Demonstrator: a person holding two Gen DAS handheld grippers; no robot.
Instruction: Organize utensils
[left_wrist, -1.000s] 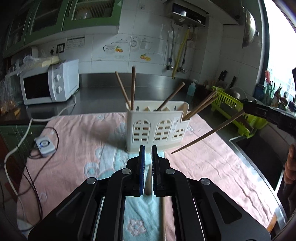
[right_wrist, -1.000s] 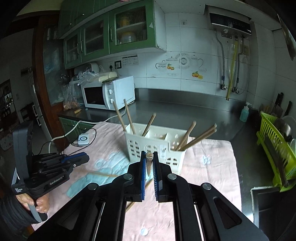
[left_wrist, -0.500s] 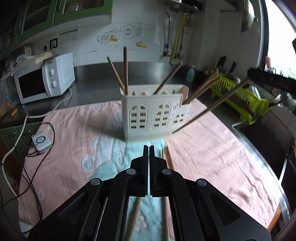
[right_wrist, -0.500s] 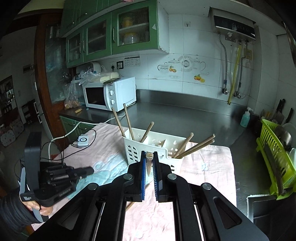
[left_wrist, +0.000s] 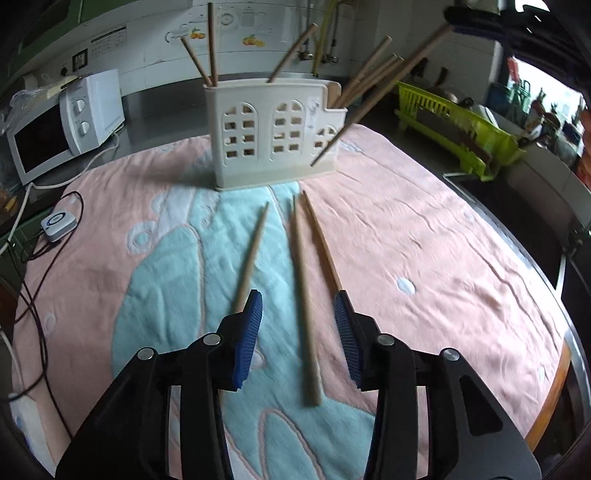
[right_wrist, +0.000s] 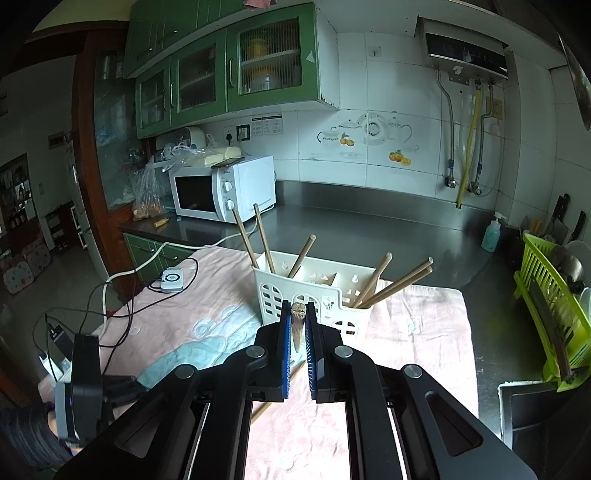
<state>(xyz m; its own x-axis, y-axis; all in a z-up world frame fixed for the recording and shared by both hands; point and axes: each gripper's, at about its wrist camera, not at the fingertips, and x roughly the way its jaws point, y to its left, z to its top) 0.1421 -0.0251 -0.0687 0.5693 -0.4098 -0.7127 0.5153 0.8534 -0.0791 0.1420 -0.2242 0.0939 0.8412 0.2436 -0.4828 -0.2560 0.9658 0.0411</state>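
- The left gripper (left_wrist: 298, 308) hangs low over the pink-and-teal towel (left_wrist: 424, 240), its jaws opening; its blue pads (left_wrist: 249, 332) press on nothing.
- Three loose chopsticks lie on the towel, running from the gripper toward the holder. The middle chopstick (left_wrist: 303, 295) passes between the two fingers without touching either pad, its thick end nearest the camera.
- The left chopstick (left_wrist: 254, 251) disappears behind the left finger's tip; the right chopstick (left_wrist: 320, 240) runs to just beside the right finger's tip.
- The white utensil holder (left_wrist: 273, 136) stands upright at the towel's far edge, toward the back of the counter (right_wrist: 369, 229), with several chopsticks already leaning in its compartments.
- The right gripper (right_wrist: 298, 314) is clenched on a held chopstick (right_wrist: 297, 321), whose end shows between the pads. In the left wrist view this stick slants down in front of the holder's right end, its tip clear of the towel.
- A white microwave (right_wrist: 221, 188) sits at the counter's far left, a green dish rack (left_wrist: 458, 133) along the right edge.
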